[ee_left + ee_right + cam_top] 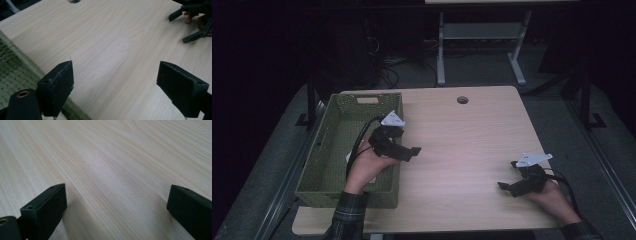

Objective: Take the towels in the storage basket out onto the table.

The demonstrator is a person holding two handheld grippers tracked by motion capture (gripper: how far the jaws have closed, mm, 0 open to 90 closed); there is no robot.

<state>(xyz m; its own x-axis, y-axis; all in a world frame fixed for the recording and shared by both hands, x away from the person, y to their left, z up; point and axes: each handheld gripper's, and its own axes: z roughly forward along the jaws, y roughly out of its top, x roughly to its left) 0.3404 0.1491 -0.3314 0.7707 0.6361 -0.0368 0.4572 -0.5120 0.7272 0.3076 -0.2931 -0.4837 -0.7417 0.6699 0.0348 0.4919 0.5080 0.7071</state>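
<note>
My left gripper [404, 145], jaws apart, hovers beside the green perforated plastic basket [331, 165] mid-left; right gripper [515, 181], jaws apart, sits lower right.

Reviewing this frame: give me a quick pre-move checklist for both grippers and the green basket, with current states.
1. Left gripper open with nothing between its jaws: ok.
2. Right gripper open with nothing between its jaws: ok.
3. Left gripper over the right rim of the green basket, jaws pointing toward the table: ok.
4. Right gripper low over bare wood near the table's front right: ok.
5. Basket contents: something white shows beside the left hand; what it is, cannot tell.
6. Grippers well apart: ok.
</note>
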